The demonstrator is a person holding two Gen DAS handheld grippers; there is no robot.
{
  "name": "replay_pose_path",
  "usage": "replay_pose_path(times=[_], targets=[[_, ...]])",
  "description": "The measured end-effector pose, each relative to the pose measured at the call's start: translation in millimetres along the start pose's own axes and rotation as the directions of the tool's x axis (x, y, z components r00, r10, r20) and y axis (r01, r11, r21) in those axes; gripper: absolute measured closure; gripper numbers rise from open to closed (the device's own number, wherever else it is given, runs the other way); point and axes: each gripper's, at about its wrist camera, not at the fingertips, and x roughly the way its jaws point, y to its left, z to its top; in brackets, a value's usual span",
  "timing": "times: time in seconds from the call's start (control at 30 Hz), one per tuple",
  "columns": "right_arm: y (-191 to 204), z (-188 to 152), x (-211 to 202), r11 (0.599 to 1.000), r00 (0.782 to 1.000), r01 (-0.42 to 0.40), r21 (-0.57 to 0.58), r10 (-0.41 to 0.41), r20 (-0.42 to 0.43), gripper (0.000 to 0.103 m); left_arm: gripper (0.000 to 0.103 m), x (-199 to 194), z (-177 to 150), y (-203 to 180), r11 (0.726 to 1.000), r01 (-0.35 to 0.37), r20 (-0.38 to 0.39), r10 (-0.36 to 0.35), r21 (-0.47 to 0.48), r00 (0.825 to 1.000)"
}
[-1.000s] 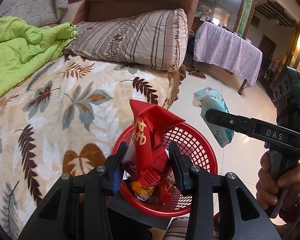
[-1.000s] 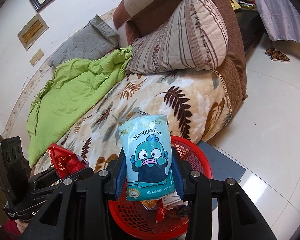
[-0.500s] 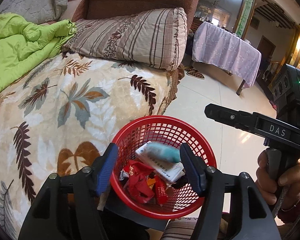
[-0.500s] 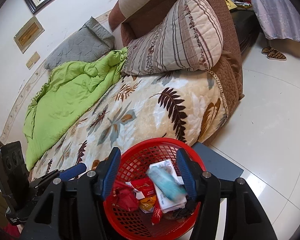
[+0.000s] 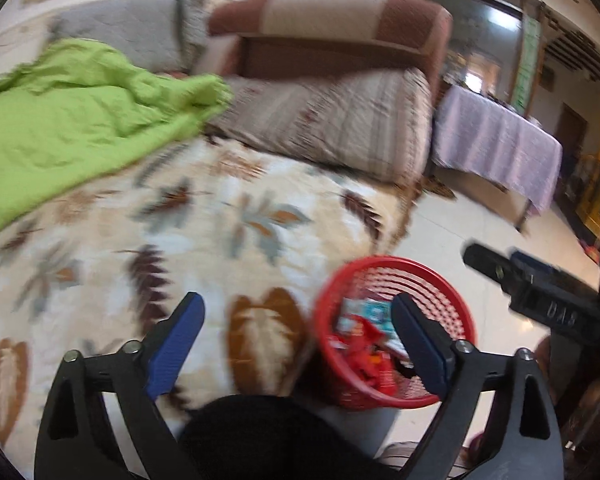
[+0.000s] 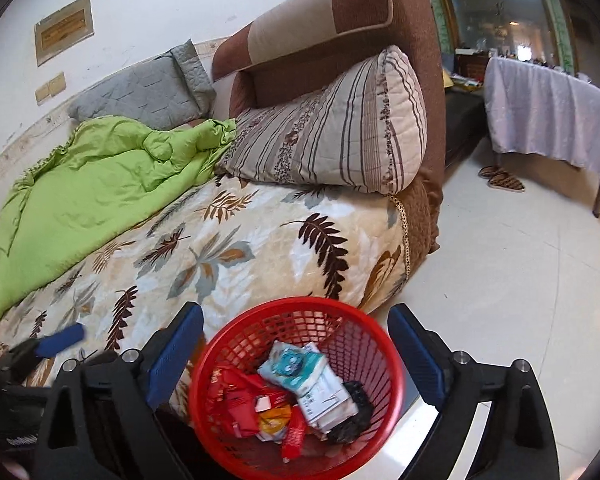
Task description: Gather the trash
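Observation:
A red mesh basket [image 6: 236,352] stands on the floor beside the bed; in the left wrist view it [image 5: 452,304] sits low and right. In it lie a red wrapper [image 6: 236,396], a light blue tissue pack with a cartoon face [image 6: 296,364] and other wrappers. My right gripper [image 6: 296,356] is wide open and empty above the basket. My left gripper [image 5: 298,340] is wide open and empty over the bed edge, left of the basket. The right gripper [image 5: 540,292] also shows in the blurred left wrist view.
A bed with a leaf-print blanket [image 6: 220,248], a green quilt [image 6: 92,184], a striped pillow [image 6: 332,132] and a grey pillow [image 6: 140,92]. A brown headboard [image 6: 340,20] stands behind. A cloth-covered table [image 6: 548,108] and slippers [image 6: 500,178] are on the tiled floor at right.
Both grippers opened and dropped the red wrapper and the blue tissue pack into the basket. Both jaws then spread wider, and the left gripper swung left over the bed.

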Motion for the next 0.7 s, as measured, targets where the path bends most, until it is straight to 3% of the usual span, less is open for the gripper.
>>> replay_pose_path(times=[0.1, 0.2, 0.33, 0.53, 0.7], targets=[[17.7, -10.9, -5.1, 0.998, 0.998, 0.068, 0.018, -0.068, 0.002, 0.0, 0.004, -25.9, -5.6, 24.7, 0.997, -0.078, 0.056, 0.079, -0.02, 0.995], [28.8, -21.8, -13.5, 0.996, 0.998, 0.064, 0.062, -0.065, 0.024, 0.0, 0.001, -45.2, -16.0, 43.1, 0.985, -0.173, 0.096, 0.174, -0.024, 0.98], [51.9, -32.5, -13.2, 0.987, 0.987, 0.156, 0.039, -0.155, -0.039, 0.0, 0.0, -63.7, -35.2, 64.6, 0.95, -0.306, 0.138, 0.311, -0.054, 0.94], [78.1, -48.1, -17.6, 0.984, 0.983, 0.175, -0.043, -0.177, -0.057, 0.0, 0.0, -66.3, -42.7, 85.1, 0.942, -0.329, 0.11, 0.335, -0.065, 0.936], [90.8, -51.5, -22.1, 0.976, 0.979, 0.198, -0.094, -0.202, -0.039, 0.0, 0.0, -74.2, -43.9, 84.3, 0.914, -0.403, 0.153, 0.404, -0.041, 0.902]])
